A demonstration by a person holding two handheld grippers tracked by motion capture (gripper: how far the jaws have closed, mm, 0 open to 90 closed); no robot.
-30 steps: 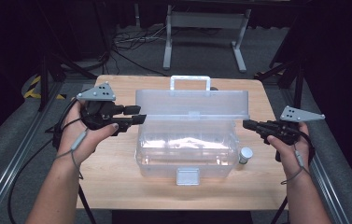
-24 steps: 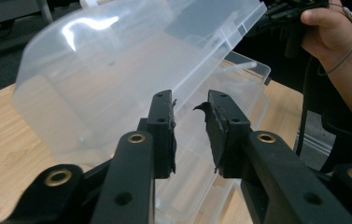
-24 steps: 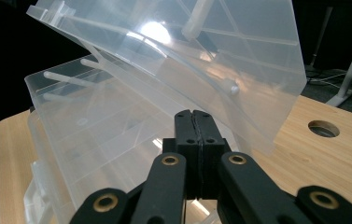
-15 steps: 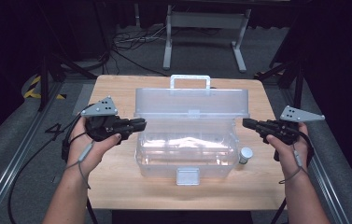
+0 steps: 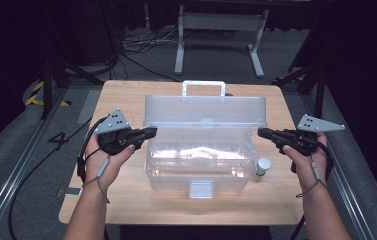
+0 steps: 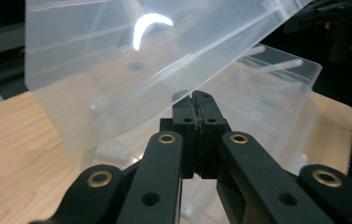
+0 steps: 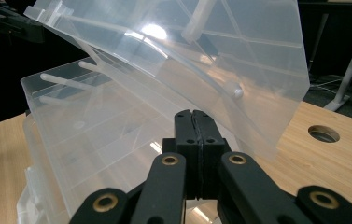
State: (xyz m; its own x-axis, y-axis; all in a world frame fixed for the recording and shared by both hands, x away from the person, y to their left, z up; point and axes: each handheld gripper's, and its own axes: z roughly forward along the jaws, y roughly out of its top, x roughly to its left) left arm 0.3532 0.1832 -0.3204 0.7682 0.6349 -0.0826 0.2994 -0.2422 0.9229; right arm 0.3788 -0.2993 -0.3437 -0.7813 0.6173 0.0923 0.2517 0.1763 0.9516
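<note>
Since a second ago my left gripper (image 5: 148,132) has sunk beside the clear box (image 5: 201,167) at the table's (image 5: 126,95) centre, its jaws just closing on nothing; now they're clenched empty. Right gripper (image 5: 262,132) waits clenched empty opposite. With the lid (image 5: 205,111) raised, I'd press both sides evenly, avoiding the small jar (image 5: 263,166).

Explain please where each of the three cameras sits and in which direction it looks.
High view: above the person's side, looking forward and down on the table; both forearms, left claw, right claw.
Left gripper view: on the left claw, jaws shut, facing the clear box and its raised lid.
Right gripper view: on the right claw, jaws shut, facing the box from the opposite end.
Shared: all show the open lid; each gripper view catches the other claw beyond.
</note>
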